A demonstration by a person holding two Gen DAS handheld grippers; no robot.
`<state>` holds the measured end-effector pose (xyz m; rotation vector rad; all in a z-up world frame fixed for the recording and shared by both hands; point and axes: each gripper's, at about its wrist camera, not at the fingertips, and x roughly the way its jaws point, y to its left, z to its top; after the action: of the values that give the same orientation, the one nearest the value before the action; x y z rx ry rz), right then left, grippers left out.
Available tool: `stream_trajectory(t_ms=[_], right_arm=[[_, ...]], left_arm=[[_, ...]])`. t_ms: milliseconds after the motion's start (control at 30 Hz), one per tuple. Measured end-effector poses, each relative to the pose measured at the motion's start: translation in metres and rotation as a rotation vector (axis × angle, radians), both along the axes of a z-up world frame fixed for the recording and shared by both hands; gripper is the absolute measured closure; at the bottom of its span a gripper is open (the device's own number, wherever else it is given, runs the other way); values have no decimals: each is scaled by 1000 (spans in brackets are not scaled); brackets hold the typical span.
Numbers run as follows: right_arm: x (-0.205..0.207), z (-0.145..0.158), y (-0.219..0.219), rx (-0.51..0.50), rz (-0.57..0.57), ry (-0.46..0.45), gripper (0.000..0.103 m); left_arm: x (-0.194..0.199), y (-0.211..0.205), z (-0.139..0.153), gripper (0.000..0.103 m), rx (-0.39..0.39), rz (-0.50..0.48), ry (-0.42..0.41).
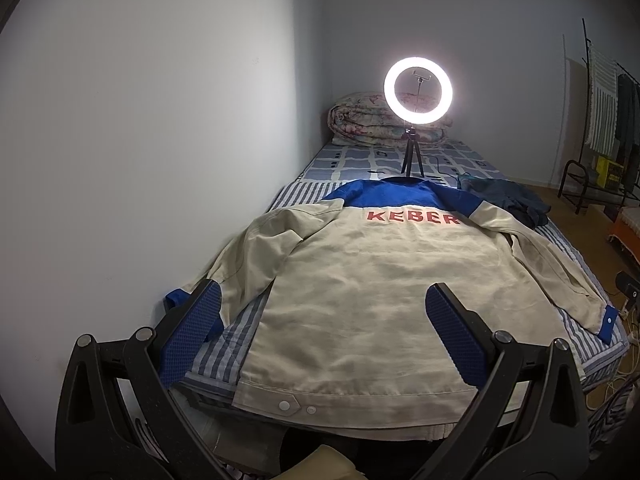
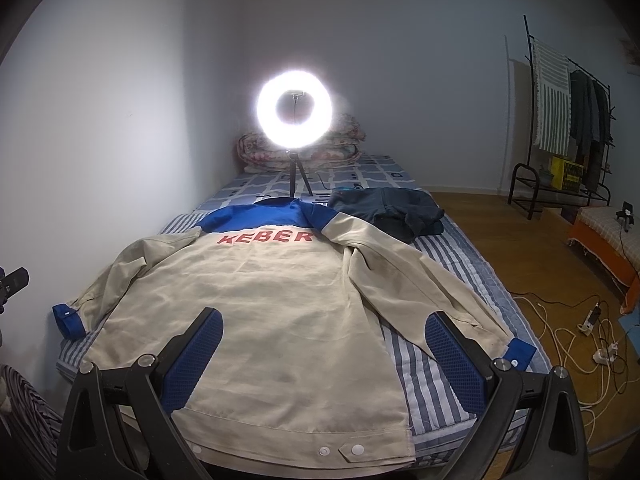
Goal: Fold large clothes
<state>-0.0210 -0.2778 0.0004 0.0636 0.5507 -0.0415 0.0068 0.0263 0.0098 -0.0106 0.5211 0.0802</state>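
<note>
Beige cotton work jacket (image 1: 360, 304) with blue yoke and cuffs lies spread back-up on the striped bed sheet (image 2: 432, 392), sleeves out, red "KEBER" lettering across the shoulders. Above its hem, left gripper (image 1: 322, 336) and right gripper (image 2: 324, 354) hover spread wide, empty. Beyond glows a ring light (image 1: 418, 90).

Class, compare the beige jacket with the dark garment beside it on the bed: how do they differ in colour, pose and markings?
The beige jacket is pale with blue yoke and cuffs; the dark garment is navy throughout. The jacket lies spread flat, back up, sleeves out; the dark garment sits bunched in a heap. The jacket bears red lettering; the dark garment shows none. Both rest on the striped bed.
</note>
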Motion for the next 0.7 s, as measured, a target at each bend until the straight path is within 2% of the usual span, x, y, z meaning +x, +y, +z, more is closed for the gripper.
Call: stream_trajectory(t_ms=[700], right_arm=[[8, -1, 8, 2, 25, -1, 1]], left_arm=[[-1, 2, -10, 0, 22, 30, 12]])
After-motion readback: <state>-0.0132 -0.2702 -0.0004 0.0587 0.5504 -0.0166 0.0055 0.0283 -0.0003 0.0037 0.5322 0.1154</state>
